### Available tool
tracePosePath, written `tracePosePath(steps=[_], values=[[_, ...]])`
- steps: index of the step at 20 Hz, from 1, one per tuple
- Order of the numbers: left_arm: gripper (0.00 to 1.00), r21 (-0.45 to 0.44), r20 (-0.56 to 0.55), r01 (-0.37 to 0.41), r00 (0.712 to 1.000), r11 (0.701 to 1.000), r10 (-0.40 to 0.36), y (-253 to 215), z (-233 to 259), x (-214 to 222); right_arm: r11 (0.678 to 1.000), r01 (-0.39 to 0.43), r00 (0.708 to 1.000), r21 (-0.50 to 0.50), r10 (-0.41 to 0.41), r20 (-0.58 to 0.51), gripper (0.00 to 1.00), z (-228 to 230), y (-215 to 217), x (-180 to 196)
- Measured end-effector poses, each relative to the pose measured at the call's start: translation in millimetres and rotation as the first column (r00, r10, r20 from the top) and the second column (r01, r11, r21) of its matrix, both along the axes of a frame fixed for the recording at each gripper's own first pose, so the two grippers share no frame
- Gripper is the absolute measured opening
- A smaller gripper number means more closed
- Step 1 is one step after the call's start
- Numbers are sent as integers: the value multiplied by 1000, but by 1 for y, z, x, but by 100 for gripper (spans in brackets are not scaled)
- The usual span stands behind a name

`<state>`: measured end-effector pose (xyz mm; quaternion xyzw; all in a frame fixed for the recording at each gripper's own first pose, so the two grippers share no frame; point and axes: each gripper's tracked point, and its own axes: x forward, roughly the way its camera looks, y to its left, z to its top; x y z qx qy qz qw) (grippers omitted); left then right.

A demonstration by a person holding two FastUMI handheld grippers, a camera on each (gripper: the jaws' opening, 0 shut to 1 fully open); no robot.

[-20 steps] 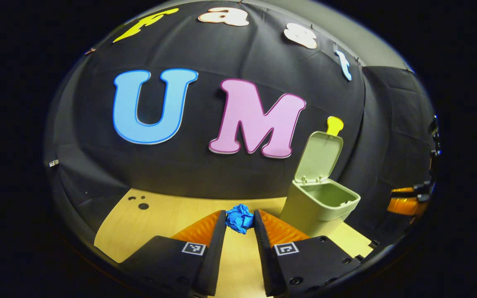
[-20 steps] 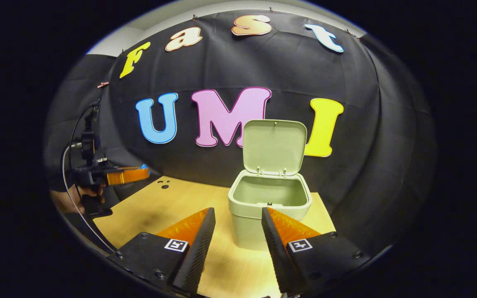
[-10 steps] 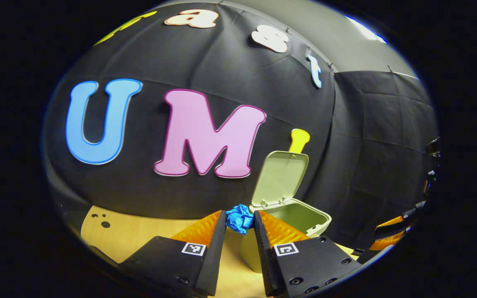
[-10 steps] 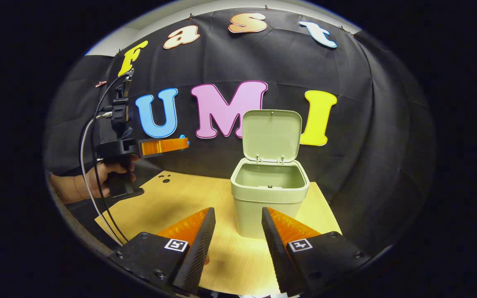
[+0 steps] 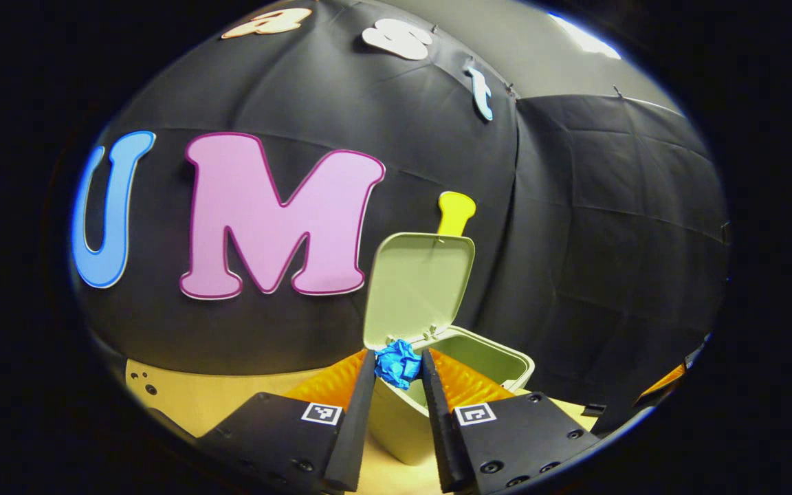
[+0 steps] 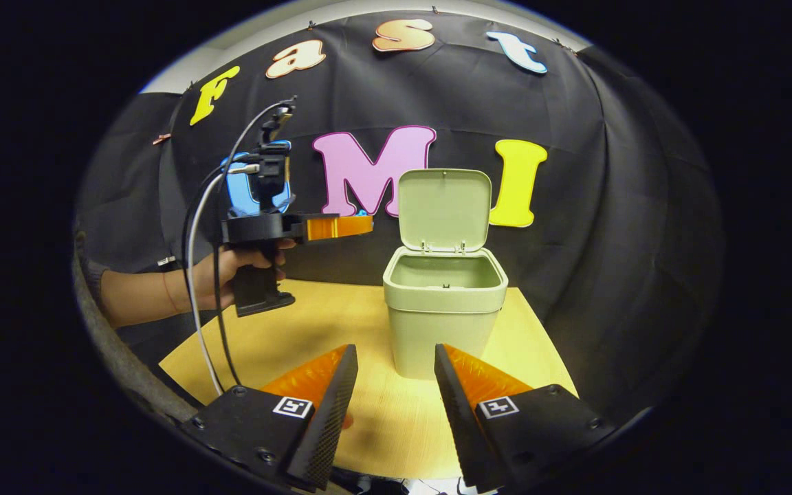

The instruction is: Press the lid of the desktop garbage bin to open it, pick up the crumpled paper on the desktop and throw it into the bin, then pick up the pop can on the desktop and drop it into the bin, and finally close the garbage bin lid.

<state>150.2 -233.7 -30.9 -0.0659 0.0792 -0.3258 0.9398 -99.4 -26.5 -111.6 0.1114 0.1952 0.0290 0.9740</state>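
The crumpled paper [image 5: 397,364], a blue wad, is sitting pinched between the fingertips of the left tongs [image 5: 397,367], low centre of the left gripper view; both fingers are pressing on it. Directly behind it in that view is the near rim of the garbage bin [image 5: 499,357], with the lid [image 5: 418,285] standing upright at the back, fully open.

In the right gripper view the left tongs [image 6: 368,225] are hanging in the air, centre-left of the frame, level with the raised lid [image 6: 444,207] and short of the bin [image 6: 444,302], not yet above its mouth. A hand [image 6: 245,265] is gripping the handle, cables trailing down.

Judgement: step in hand is carrying the paper over the opening. To do it well, keep advancing until the fingertips are plainly above the cavity, clear of the near rim, before letting go; a light wad may bounce off the rim or the lid face. Avoid knocking the lid shut.

The right tongs [image 6: 389,385] are spread apart and grasping nothing, low centre of their own view, above the tabletop [image 6: 300,330] in front of the bin.
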Motion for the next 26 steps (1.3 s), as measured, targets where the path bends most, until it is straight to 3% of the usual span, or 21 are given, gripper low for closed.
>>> tracePosePath(steps=[9, 18, 26], values=[[46, 106, -13, 76, 997, 991, -75, -56, -28, 14, 994, 82, 997, 73, -81, -20, 73, -11, -10, -6], [45, 190, -47, 119, 993, 975, -112, -84, -52, 21, 992, 100, 995, 79, -99, -27, 73, -19, -21, -3], [52, 218, -46, 133, 991, 967, -126, -90, -56, 22, 992, 94, 995, 88, -91, -37, 73, -23, -18, -1]])
